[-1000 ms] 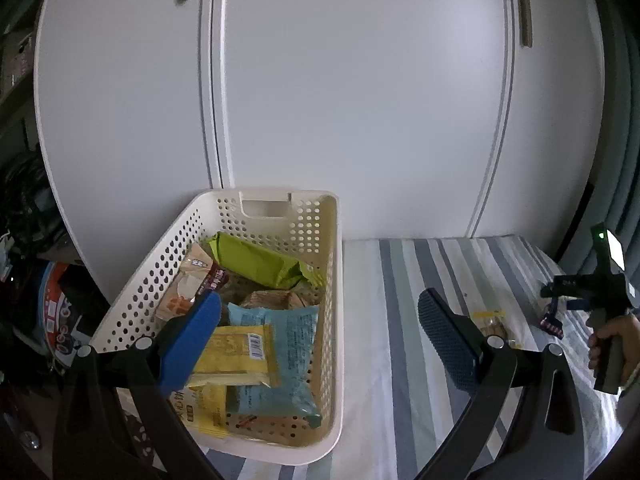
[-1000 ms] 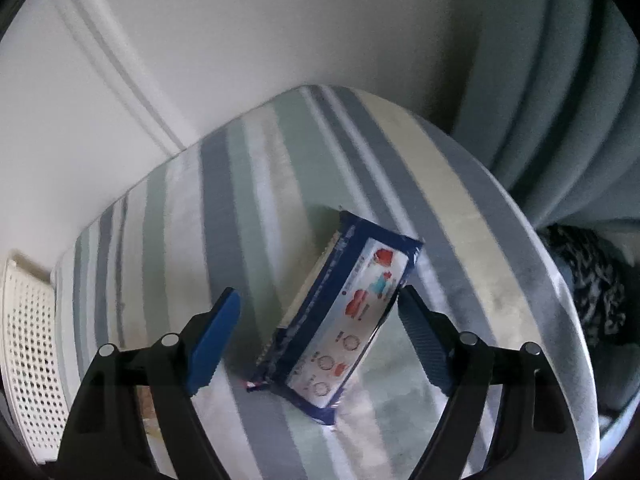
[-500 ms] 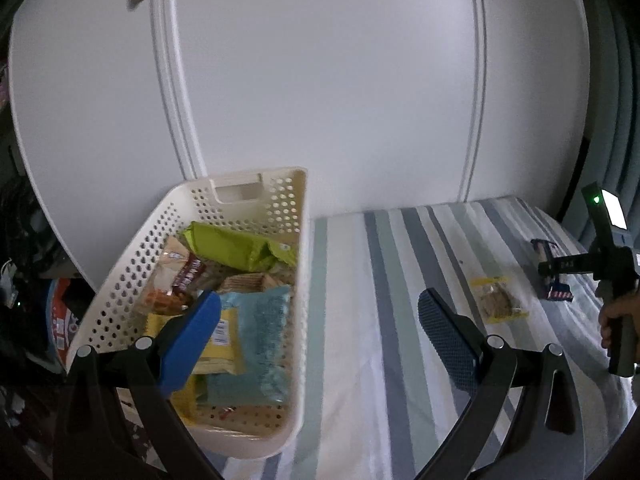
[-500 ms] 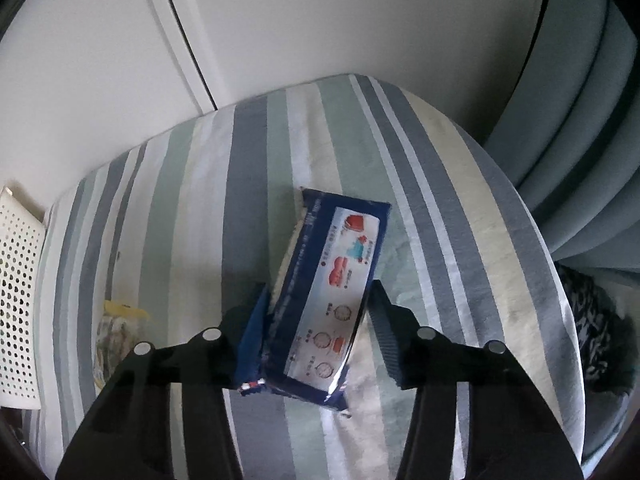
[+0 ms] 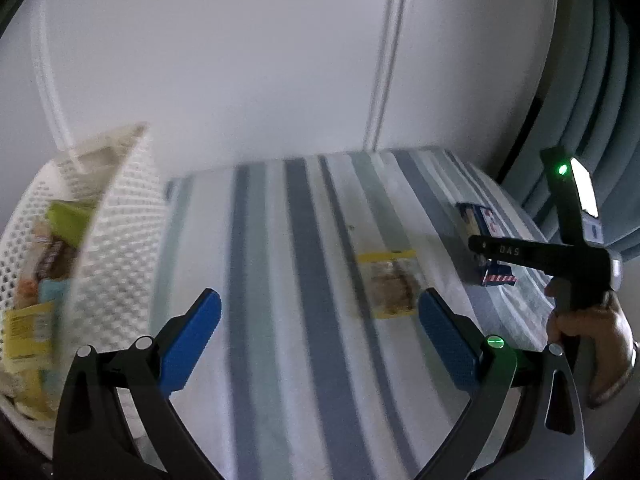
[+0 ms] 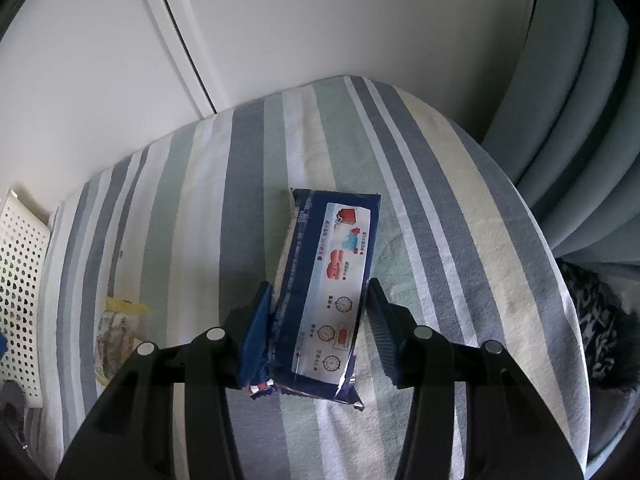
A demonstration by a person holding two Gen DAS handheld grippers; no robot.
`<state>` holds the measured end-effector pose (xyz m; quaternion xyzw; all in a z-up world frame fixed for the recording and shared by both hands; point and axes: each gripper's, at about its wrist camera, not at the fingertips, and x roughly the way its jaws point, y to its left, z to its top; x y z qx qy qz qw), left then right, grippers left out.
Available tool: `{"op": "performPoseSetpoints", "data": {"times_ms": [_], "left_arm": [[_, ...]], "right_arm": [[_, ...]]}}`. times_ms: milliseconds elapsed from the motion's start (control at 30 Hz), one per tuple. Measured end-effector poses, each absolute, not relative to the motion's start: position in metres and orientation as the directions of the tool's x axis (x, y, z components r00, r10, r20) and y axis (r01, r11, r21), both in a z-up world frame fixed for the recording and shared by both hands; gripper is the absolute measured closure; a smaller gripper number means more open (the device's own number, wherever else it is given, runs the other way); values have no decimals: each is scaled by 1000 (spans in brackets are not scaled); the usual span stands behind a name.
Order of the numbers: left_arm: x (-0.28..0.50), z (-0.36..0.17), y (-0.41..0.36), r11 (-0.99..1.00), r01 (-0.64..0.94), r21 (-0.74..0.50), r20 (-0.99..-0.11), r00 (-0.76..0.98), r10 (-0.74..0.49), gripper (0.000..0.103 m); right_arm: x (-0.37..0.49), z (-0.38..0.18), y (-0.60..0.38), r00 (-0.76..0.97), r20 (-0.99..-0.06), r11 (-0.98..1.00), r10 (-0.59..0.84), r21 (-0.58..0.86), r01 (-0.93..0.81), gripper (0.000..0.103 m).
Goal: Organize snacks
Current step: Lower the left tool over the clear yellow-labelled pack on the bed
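My right gripper (image 6: pixel 318 292) is shut on the near half of a dark blue snack packet (image 6: pixel 340 240), which lies lengthwise on the striped cloth (image 6: pixel 440 200). The left wrist view shows the same packet (image 5: pixel 476 216) at the far right, with the right gripper (image 5: pixel 492 258) on it and a hand (image 5: pixel 588 320) holding the handle. My left gripper (image 5: pixel 320 304) hangs open over the cloth with nothing between its fingers. Just ahead of its right finger lies a clear cookie packet with a yellow top (image 5: pixel 390 284), also at the left of the right wrist view (image 6: pixel 116 328). A white perforated basket (image 5: pixel 120 232) with several snacks stands at the left.
White cupboard doors (image 5: pixel 280 60) rise behind the table. A blue-grey curtain (image 6: pixel 580 100) hangs at the right, with a dark patterned fabric (image 6: pixel 600 320) below the table edge. The basket's wall (image 6: pixel 20 272) shows at the far left of the right wrist view.
My right gripper closed on the blue packet. My left gripper swung right, away from the basket and toward the cookie packet, staying open.
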<state>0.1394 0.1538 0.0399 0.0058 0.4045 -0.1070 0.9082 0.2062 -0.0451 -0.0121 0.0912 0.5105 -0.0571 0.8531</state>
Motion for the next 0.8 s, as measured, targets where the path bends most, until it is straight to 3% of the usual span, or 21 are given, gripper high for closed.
{"op": "performPoseSetpoints", "data": {"times_ms": [433, 567, 800], "left_arm": [[189, -8, 87, 967, 255, -24, -861, 485, -149, 3], [200, -18, 78, 964, 262, -40, -882, 443, -158, 30], [202, -23, 68, 963, 269, -13, -876, 462, -140, 56]], "right_arm": [[206, -11, -45, 476, -879, 978, -4, 97, 186, 54], [207, -11, -44, 476, -879, 979, -8, 90, 183, 54], [206, -12, -45, 478, -878, 979, -10, 88, 183, 54]]}}
